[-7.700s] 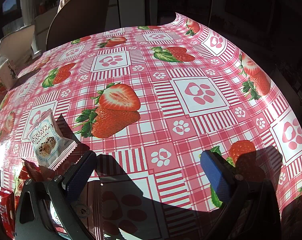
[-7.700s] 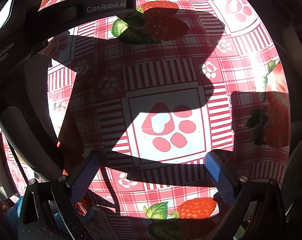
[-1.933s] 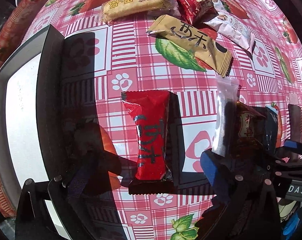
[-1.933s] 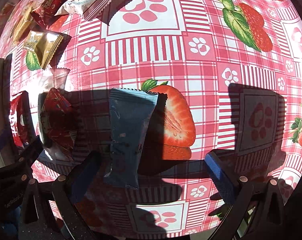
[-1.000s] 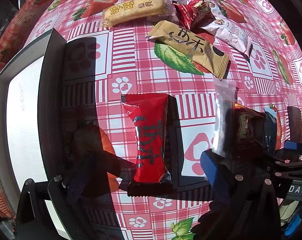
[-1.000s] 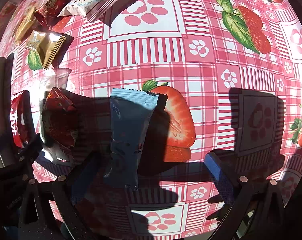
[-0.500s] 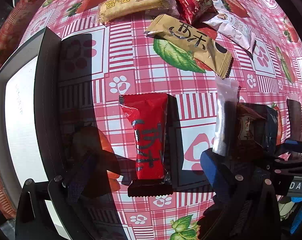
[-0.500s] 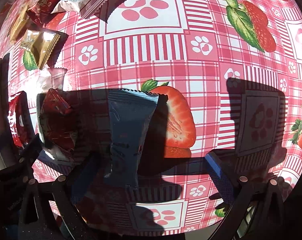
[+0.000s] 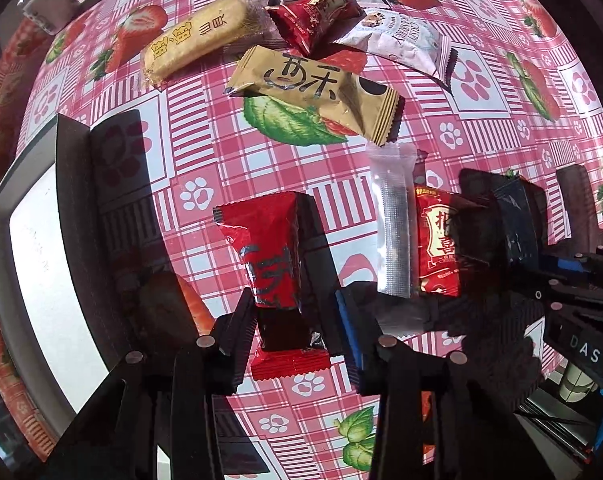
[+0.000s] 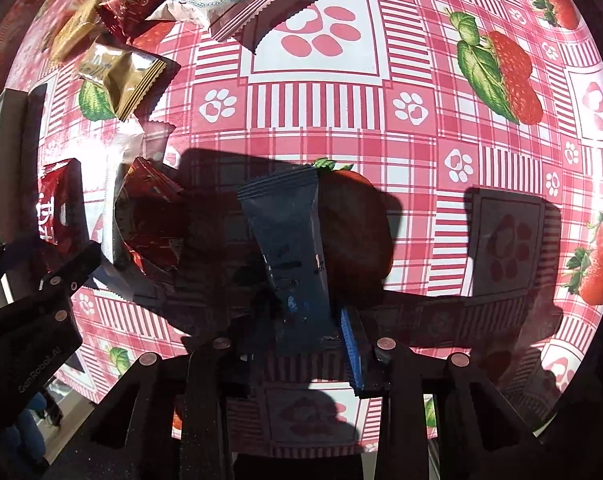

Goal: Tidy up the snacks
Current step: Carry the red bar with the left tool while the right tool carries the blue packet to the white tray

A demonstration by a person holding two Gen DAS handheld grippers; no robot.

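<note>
The left gripper (image 9: 291,338) is pointed straight down at the table, and its jaws, which have just been closing, are clamped on the lower end of a red snack pack (image 9: 273,256). The pack's crimped bottom edge is seen below the pads, while its upper part lies over the tablecloth (image 9: 205,152) printed with pink checks, paw prints and strawberries.

Just left of this pack the dark wall of a box (image 9: 77,208) with a white floor is seen. To the right lie a clear silver sachet (image 9: 393,232) and, touching it, a small red packet (image 9: 439,248) in partial shadow. Farther up, a gold pack (image 9: 317,92), a yellow biscuit pack (image 9: 197,42), a dark red candy packet (image 9: 315,8) and a white snack bag (image 9: 401,40) are clustered close together.

The right gripper (image 10: 297,338) is likewise closed, its jaws having just come together on the lower part of a blue snack pack (image 10: 289,240), which is held lengthwise between the pads and lies in the gripper's own shadow. In the right wrist view the left gripper's black frame is seen at the lower left edge, with the small red packet between the two held packs. In the left wrist view the right gripper's frame and the blue pack appear at the right edge.
</note>
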